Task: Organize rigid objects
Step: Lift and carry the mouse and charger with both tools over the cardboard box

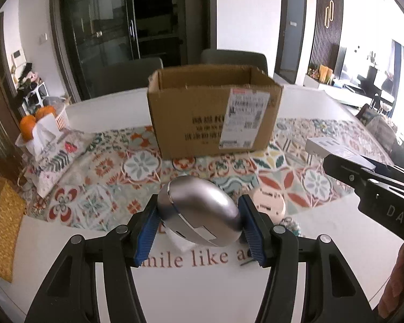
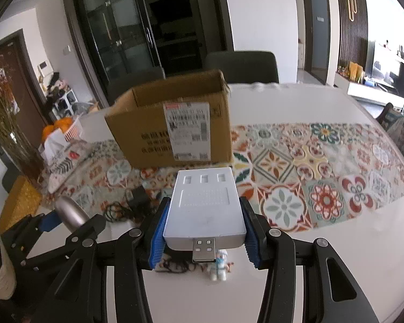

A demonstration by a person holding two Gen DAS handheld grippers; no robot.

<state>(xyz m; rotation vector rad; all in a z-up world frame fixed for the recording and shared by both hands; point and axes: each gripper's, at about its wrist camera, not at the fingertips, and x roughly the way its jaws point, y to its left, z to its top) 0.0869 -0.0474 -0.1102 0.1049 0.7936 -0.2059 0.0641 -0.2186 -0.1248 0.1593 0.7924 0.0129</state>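
Observation:
My left gripper (image 1: 199,223) is shut on a silver computer mouse (image 1: 199,210), held above the white table. My right gripper (image 2: 204,228) is shut on a white USB hub (image 2: 206,204) with a plug pointing back at the camera; the hub also shows at the right of the left wrist view (image 1: 334,148). An open cardboard box (image 1: 215,107) stands ahead on the patterned runner, and it shows in the right wrist view (image 2: 172,123) too. The mouse and left gripper appear at the lower left of the right wrist view (image 2: 70,212).
A small toy figure (image 2: 219,267) lies under the hub. A black adapter with cable (image 2: 132,202) lies on the runner. A pink round object (image 1: 269,206) sits behind the mouse. A basket of oranges (image 1: 44,118) and a tissue pack (image 1: 44,134) stand far left.

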